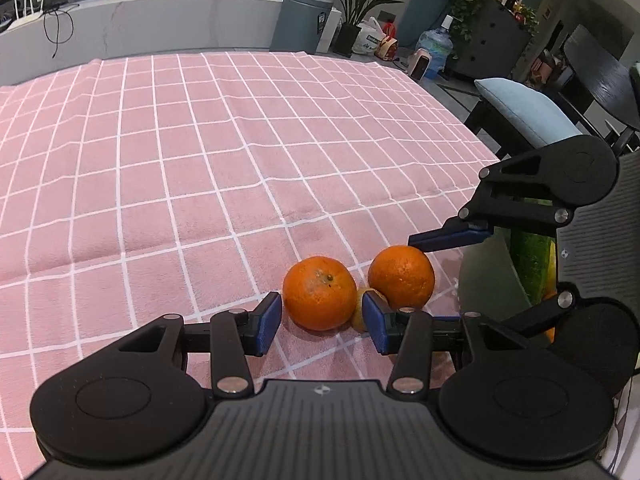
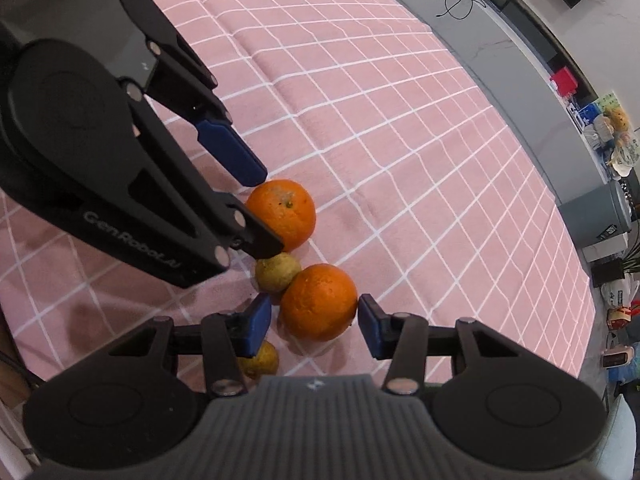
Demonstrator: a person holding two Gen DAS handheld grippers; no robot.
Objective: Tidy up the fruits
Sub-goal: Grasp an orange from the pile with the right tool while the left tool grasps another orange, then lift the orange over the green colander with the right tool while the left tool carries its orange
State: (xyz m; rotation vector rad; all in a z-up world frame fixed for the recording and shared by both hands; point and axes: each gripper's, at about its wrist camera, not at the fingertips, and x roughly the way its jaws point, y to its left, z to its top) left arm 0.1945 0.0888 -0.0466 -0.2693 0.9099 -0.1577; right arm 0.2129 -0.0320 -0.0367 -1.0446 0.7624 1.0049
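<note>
Two oranges lie on the pink checked cloth. My left gripper [image 1: 322, 322] is open around the stem-up orange [image 1: 319, 293], which also shows in the right wrist view [image 2: 285, 213]. My right gripper [image 2: 314, 322] is open around the second orange [image 2: 319, 307], its right pad touching the peel; this orange also shows in the left wrist view [image 1: 401, 276]. A small yellow-green fruit [image 2: 277, 271] lies between the oranges, partly hidden in the left wrist view [image 1: 366, 296]. Another small yellow-green fruit [image 2: 260, 360] lies under my right gripper's left finger.
The pink checked tablecloth [image 1: 180, 168] stretches far and left. A grey bowl [image 1: 486, 276] holding a green fruit [image 1: 532, 264] stands at the right edge. A chair with a blue cushion [image 1: 524, 112] stands beyond the table's right side.
</note>
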